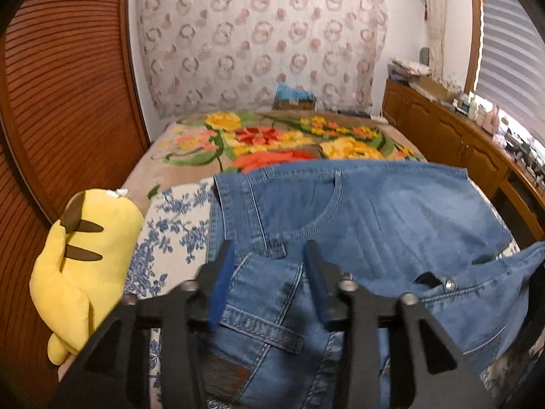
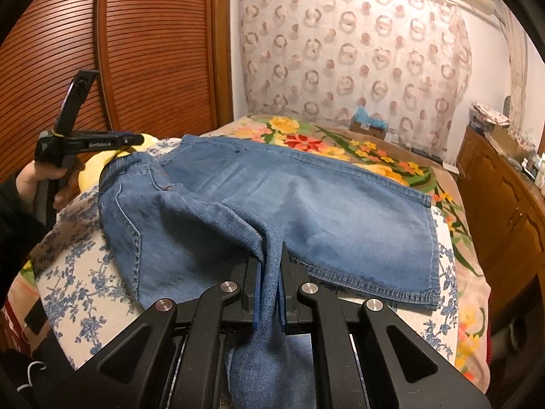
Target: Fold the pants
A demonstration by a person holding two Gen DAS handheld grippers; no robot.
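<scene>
Denim: blue pants (image 2: 306,204) are lying partly folded across a white cloth with blue flowers (image 2: 85,272), which is covering the near end of the bed.
Where the pants are sitting: the waistband end (image 1: 265,293) is lying nearest my left claw, and a hemmed leg edge (image 2: 432,238) is stretching toward the right side of the bed.
My left claw (image 1: 269,259): its 2 blue-padded fingers (image 1: 221,272) are standing apart on either side of the waistband; the pads are not pressing the denim, so I am reading it as released.
My right claw (image 2: 270,266): it is clenching a raised ridge of denim, with both pads squeezing the fold tight between them and cloth trailing down toward the camera.
My left hand (image 2: 37,177): in the right wrist view it is wrapping around the black handle of the left tool, beside the waistband end.
Bed cover: a beige blanket with yellow, red and orange flowers (image 1: 272,136) is showing beyond the pants.
Yellow plush toy (image 1: 81,266): it is lying at the left edge of the bed, just beside the flowered cloth.
Surroundings: a brown slatted door (image 1: 61,85) is standing on the left, a lace curtain with ring shapes (image 1: 259,41) is hanging behind the bed, and a wooden cabinet (image 1: 442,136) cluttered on top is running along the right.
</scene>
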